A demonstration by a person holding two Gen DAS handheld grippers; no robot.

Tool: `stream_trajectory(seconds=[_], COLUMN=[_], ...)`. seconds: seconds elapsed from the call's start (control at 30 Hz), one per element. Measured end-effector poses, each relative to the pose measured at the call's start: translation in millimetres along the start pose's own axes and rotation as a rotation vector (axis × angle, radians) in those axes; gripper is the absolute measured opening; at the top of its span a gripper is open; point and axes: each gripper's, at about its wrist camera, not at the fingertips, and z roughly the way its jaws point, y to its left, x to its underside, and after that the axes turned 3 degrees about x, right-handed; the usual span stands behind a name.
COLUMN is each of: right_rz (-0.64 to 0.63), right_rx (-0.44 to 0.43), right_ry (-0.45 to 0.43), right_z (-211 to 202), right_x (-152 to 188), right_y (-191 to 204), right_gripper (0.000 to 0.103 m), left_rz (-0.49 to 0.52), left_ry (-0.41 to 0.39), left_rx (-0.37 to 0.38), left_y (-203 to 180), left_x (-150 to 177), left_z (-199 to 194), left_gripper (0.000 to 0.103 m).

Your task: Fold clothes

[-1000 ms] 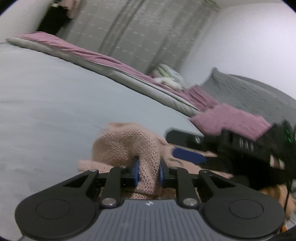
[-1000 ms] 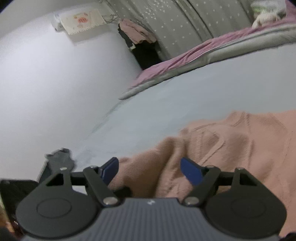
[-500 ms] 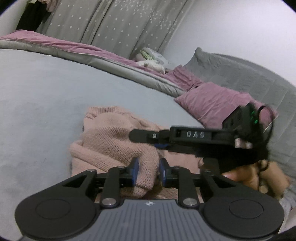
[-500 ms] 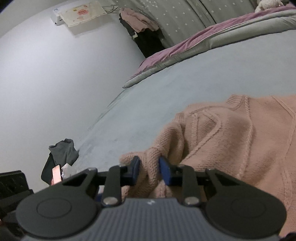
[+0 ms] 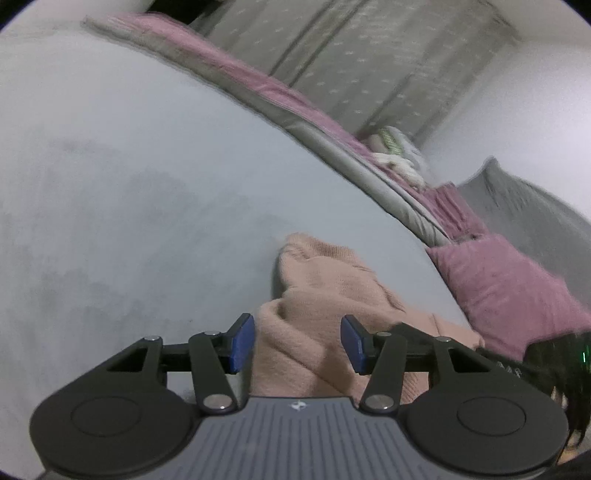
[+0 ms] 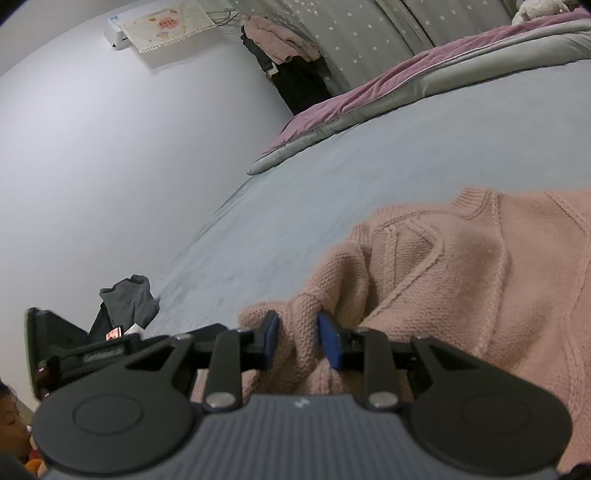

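Right gripper (image 6: pixel 298 341): blue pads drawn close, pinching a bunched fold at the near edge of the pink knit sweater (image 6: pixel 461 280).
Left gripper (image 5: pixel 297 343): blue fingers (image 5: pixel 242 343) spread wide; a raised fold of the sweater (image 5: pixel 325 295) stands in the gap, and neither pad clearly presses on it.
Sweater, place: it lies crumpled on the grey bedsheet (image 5: pixel 147 192), near the front edge of the bed.
Sweater, direction: in the left wrist view its long axis runs from the gripper away toward the far side of the bed; in the right wrist view the ribbed neckline (image 6: pixel 474 203) faces the far side.
Bed: a pink and grey quilt (image 6: pixel 388 88) lies folded along the far edge, and a mauve pillow (image 5: pixel 506 288) sits to the right.
Room: grey star-print curtain (image 6: pixel 369 33) behind the bed, white wall (image 6: pixel 110 166), clothes hanging (image 6: pixel 280 44) beside the curtain, a dark grey garment (image 6: pixel 127 304) heaped low at the left.
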Motion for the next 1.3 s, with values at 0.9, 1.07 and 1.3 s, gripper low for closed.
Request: stream_trajectory(seconds=[0.9,1.07,1.3], right_rz=[0.032,0.03,0.052], right_rx=[-0.071,-0.079,-0.069], right_ry=[-0.041,-0.072,-0.084], right_z=[-5,-10,-9], right_x=[-4,-7,-9], right_y=[2,3,-3], right_gripper=[0.074,0.077,0.077], left_rz=[-0.227,-0.067,0.077], left_ry=[-0.094,-0.205,-0.327], left_rx=[0.107,0.075,-0.019], left_y=[20,-3,-14], left_x=[-2,-24,-64], left_z=[11,-9,-21], left_gripper=[0.01,0.01,0.01])
